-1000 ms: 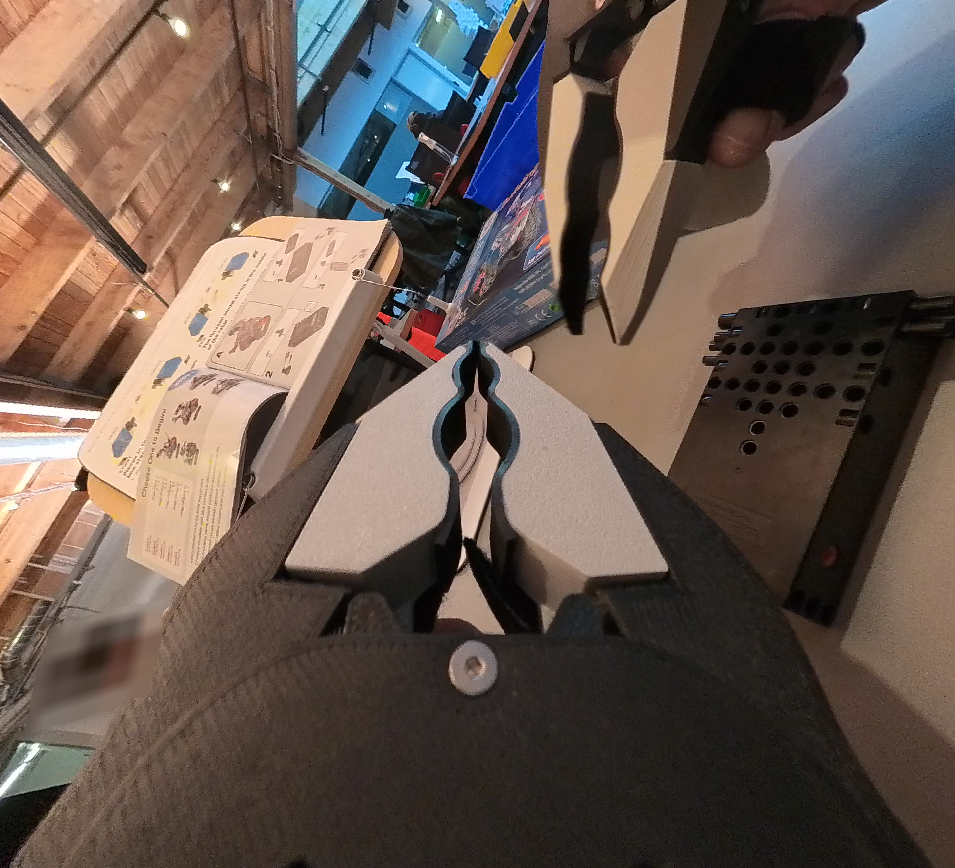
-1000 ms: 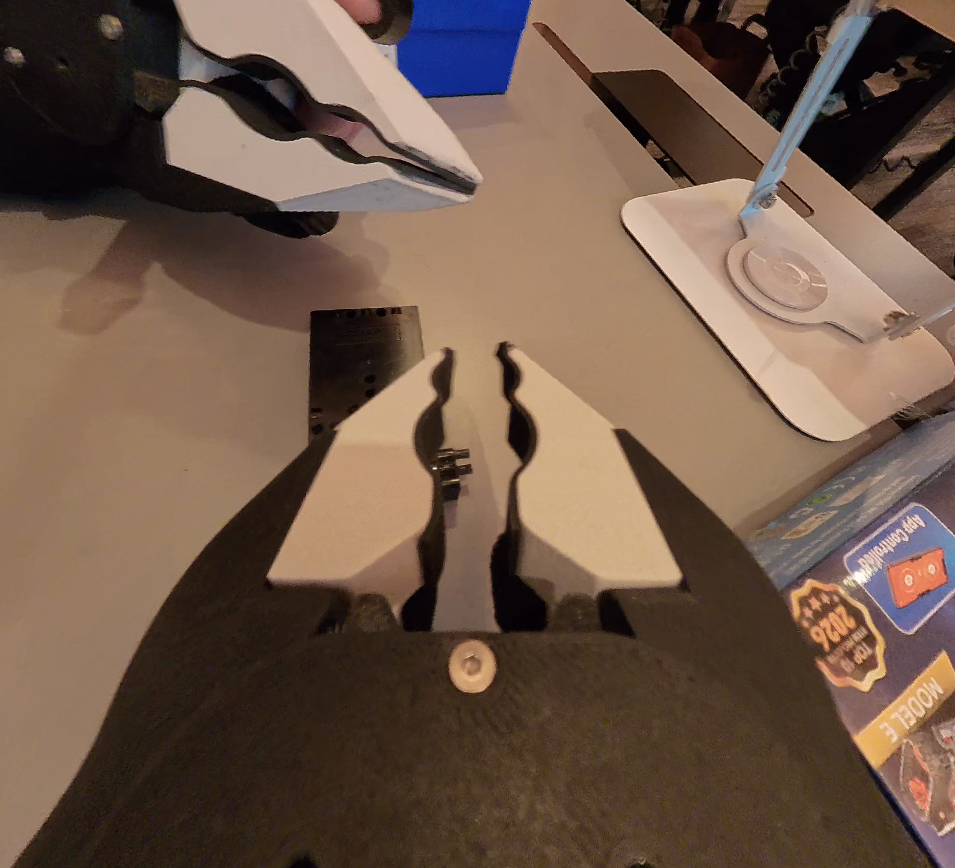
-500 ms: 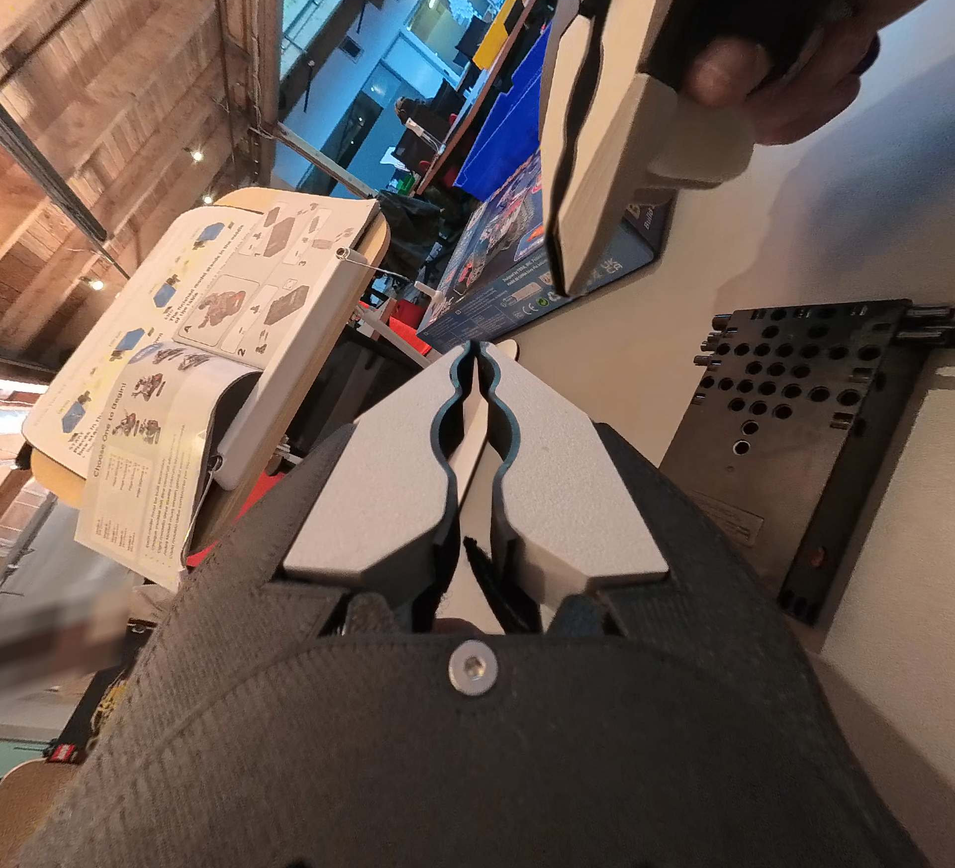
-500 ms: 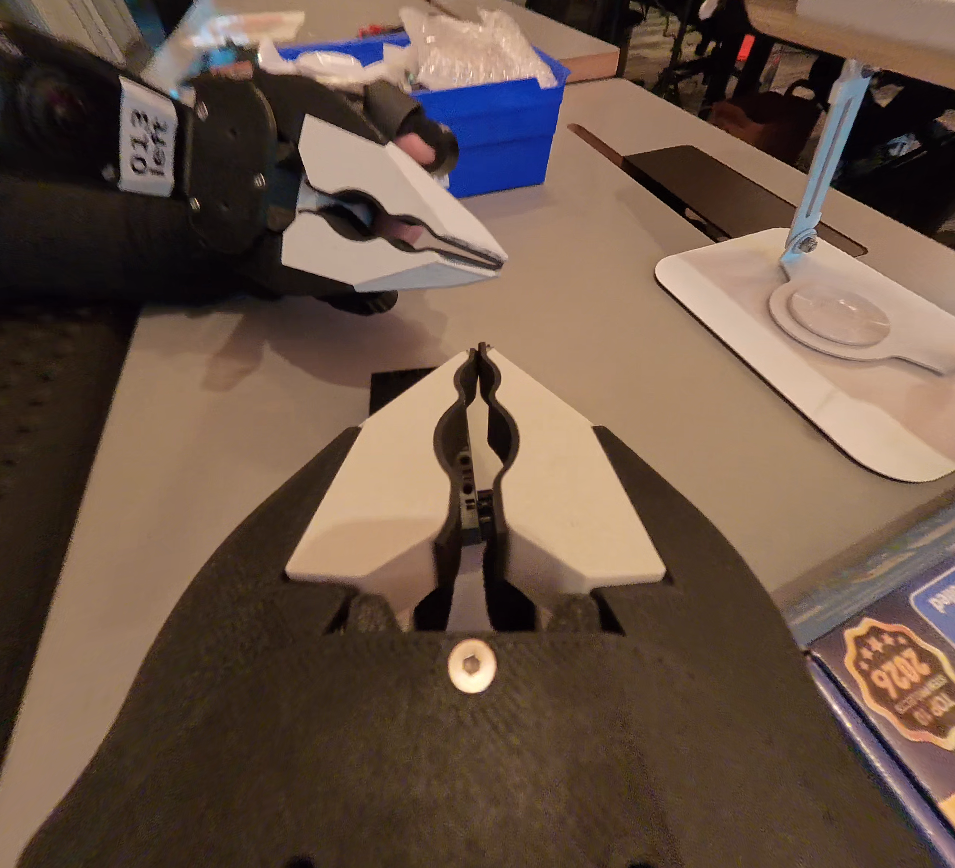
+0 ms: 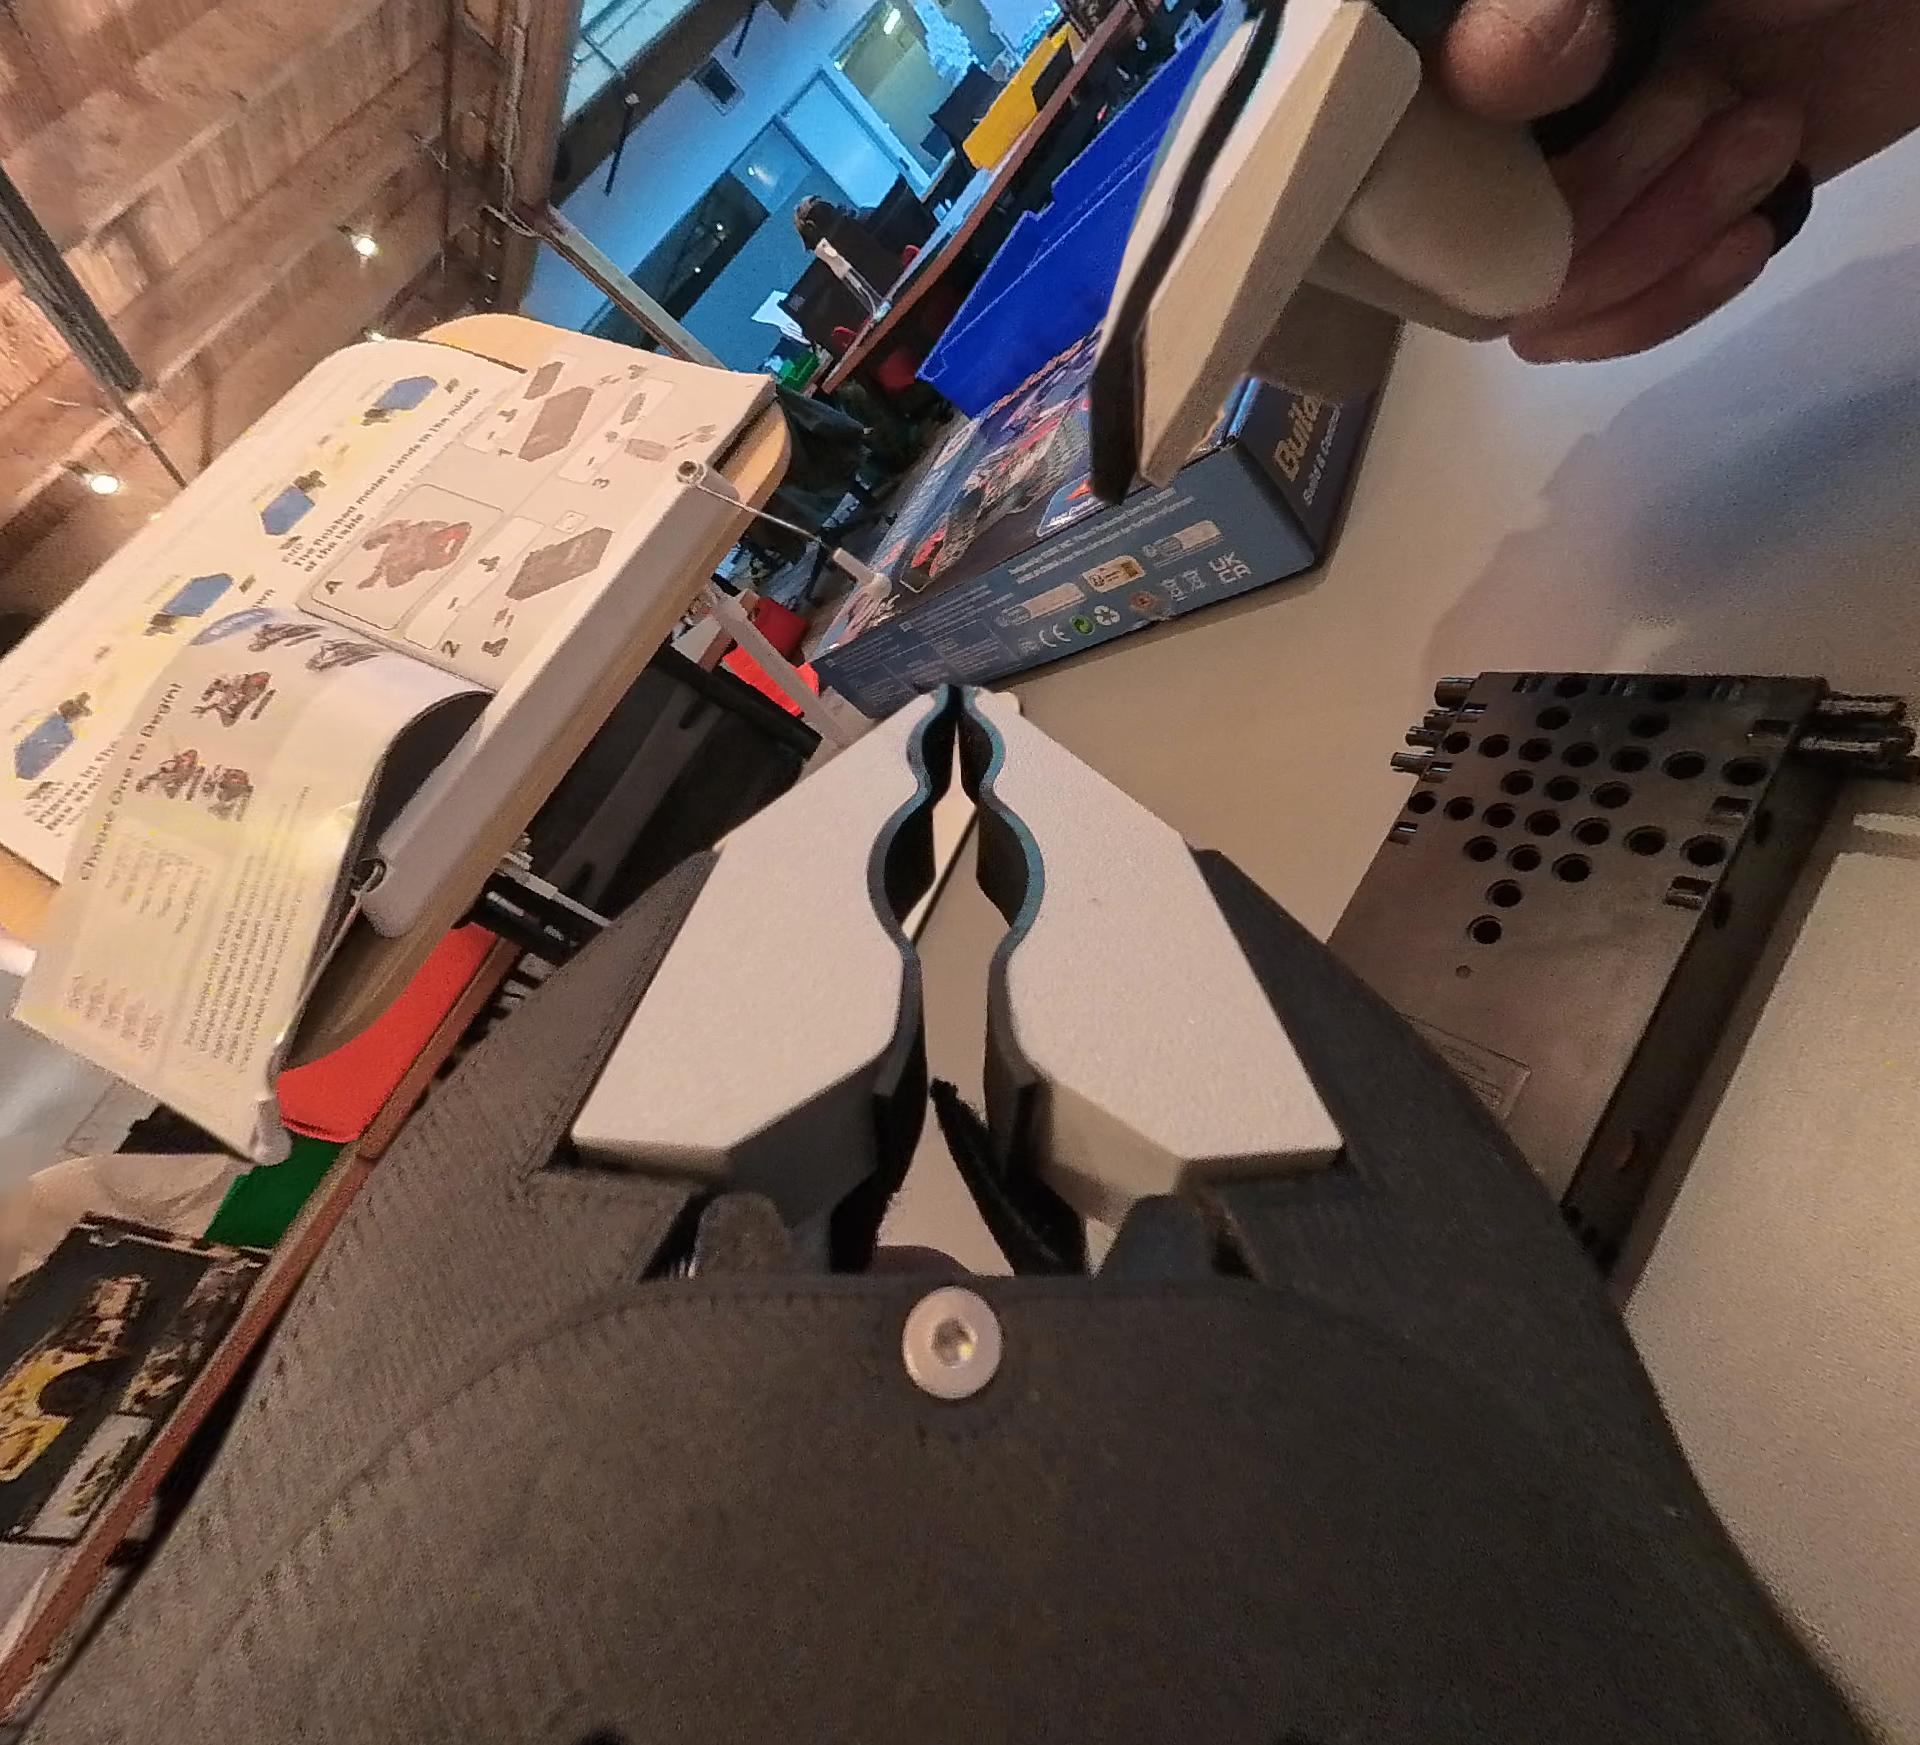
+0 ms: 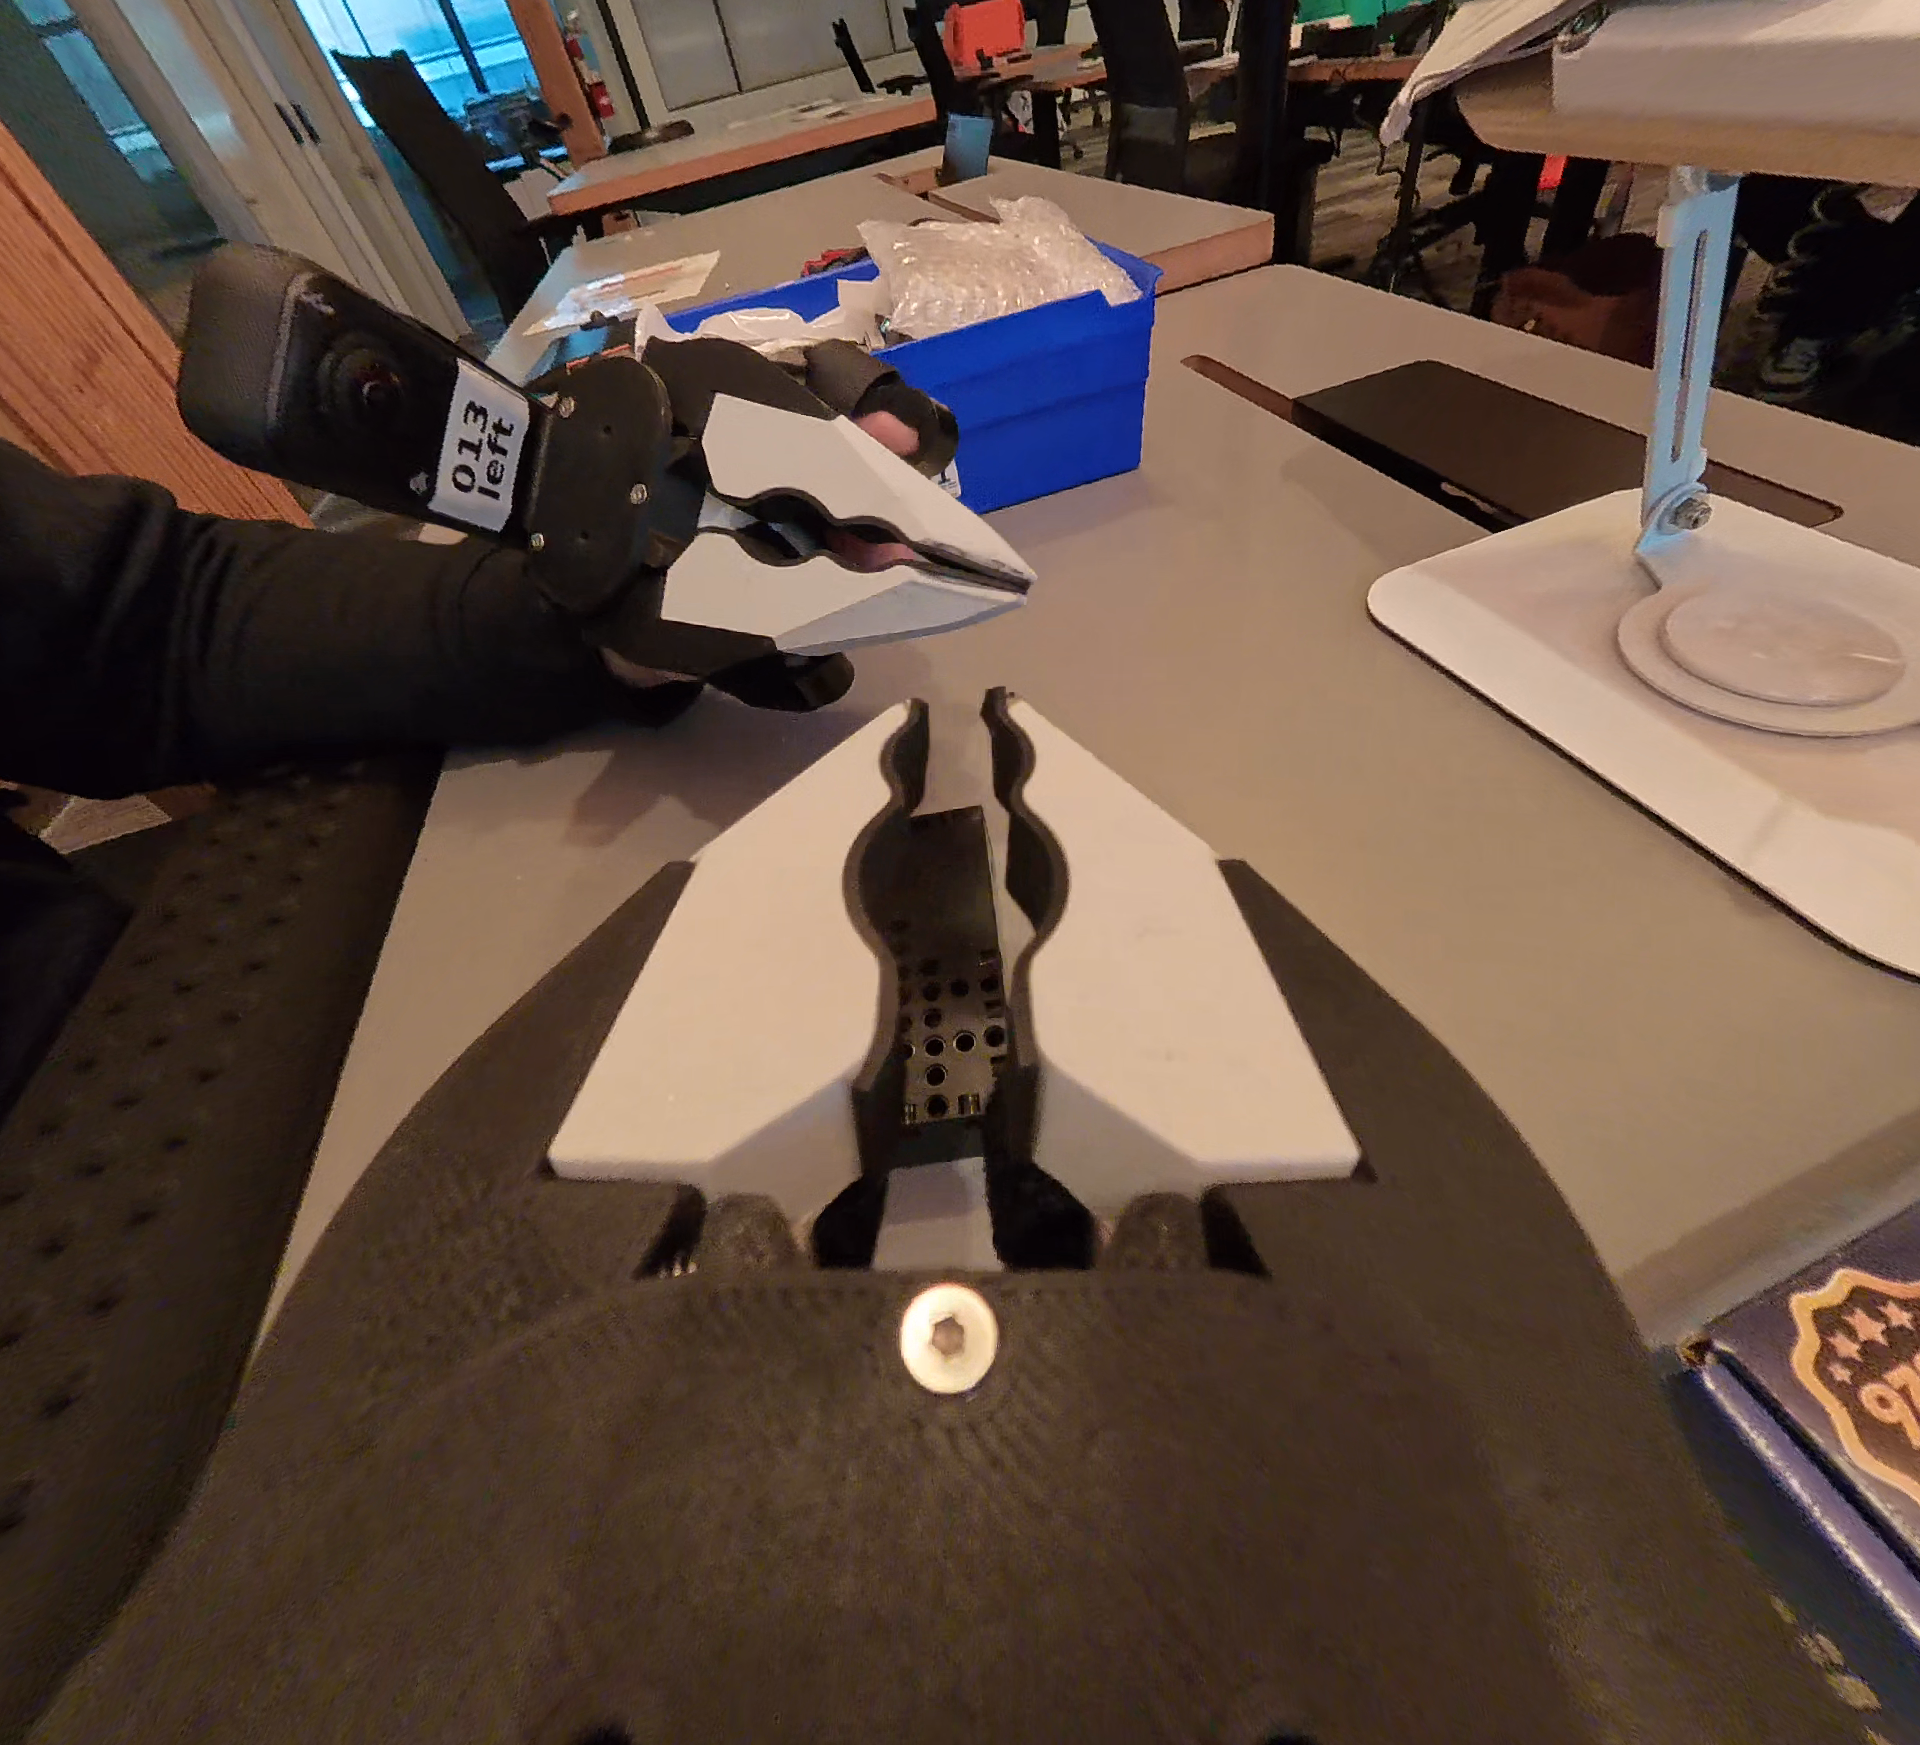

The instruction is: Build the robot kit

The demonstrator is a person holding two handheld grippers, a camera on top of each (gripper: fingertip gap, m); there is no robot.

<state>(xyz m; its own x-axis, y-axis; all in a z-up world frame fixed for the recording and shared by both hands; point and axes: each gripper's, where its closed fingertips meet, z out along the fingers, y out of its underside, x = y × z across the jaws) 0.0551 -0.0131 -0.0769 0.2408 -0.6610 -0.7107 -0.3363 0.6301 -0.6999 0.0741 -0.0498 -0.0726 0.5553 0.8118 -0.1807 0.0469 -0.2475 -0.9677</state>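
My left gripper [image 5: 956, 708] is shut, and nothing shows between its fingers. It hovers low over the grey table [image 5: 1195, 760], left of a black perforated plate [image 5: 1610, 843] with small pegs along its edges. In the right wrist view the left gripper [image 6: 1023, 589] is held in a black-gloved hand. My right gripper [image 6: 956, 708] is open by a narrow gap and holds nothing I can see. It hangs above the plate [image 6: 940, 1020], which shows through the gap. The right gripper [image 5: 1127, 480] also shows at the top right of the left wrist view, held in a hand.
A blue bin [image 6: 1039, 386] with plastic bags stands at the back. A white stand base [image 6: 1558, 656] sits at right and carries an open booklet [image 5: 364, 604]. A blue printed box [image 5: 1091, 573] lies by the table edge. A black dotted mat [image 6: 156, 968] lies at left. The left gripper's tips are roughly 5 cm from the right gripper's. The plate [image 6: 940, 1020] sits 10 cm or so from the ends of my right fingers. It turns up in the left wrist view [image 5: 1512, 775] as well.
My right gripper closed half a second ago and has now opened slightly. It rose and tilted up, and the small black pin seen between its fingers no longer shows. My left gripper stayed shut.
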